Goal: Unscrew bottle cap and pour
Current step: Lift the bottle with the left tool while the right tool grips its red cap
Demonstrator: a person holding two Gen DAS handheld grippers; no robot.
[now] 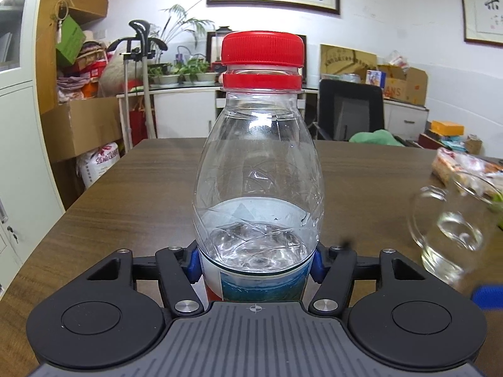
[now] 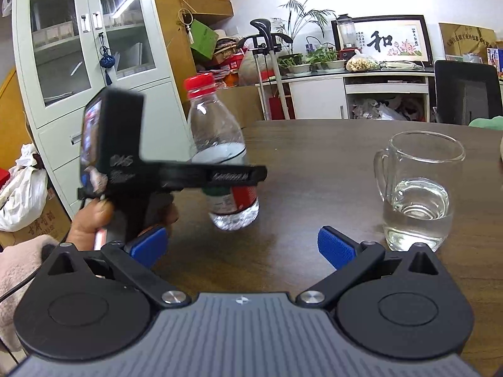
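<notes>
Gripping the bottle (image 1: 257, 169) at its label band, your left gripper (image 1: 256, 262) has both blue pads (image 1: 192, 264) pressed against the plastic, one on each side; the jaws are clenched on it.

Item: bottle. Clear plastic, upright between the left jaws, a little water in the lower part. From the right wrist view its base appears to sit just above the table (image 2: 314, 163), though blur makes contact hard to judge.

Item: cap (image 1: 262, 47). Red, ribbed, seated on the neck directly above the left jaws. A red ring (image 1: 262, 80) sits below it, with a strip of clear neck showing between the two.

Item: right gripper (image 2: 242, 246). Jaws released and wide apart, nothing between the blue pads (image 2: 334, 248). The bottle stands ahead of the gap, towards the left pad.

Item: glass mug (image 2: 419, 188). Clear, handled, upright on the table, partly filled with water. It stands ahead of and just outside your right gripper's right-hand jaw, well apart from the bottle. In the left wrist view it lies to the right of the jaws, blurred.

Item: your left hand (image 2: 91, 216). Wrapped round the black grip of the left gripper's body, seen left of the right gripper's left-hand jaw.

Item: table. Dark wood grain, carrying the mug.
</notes>
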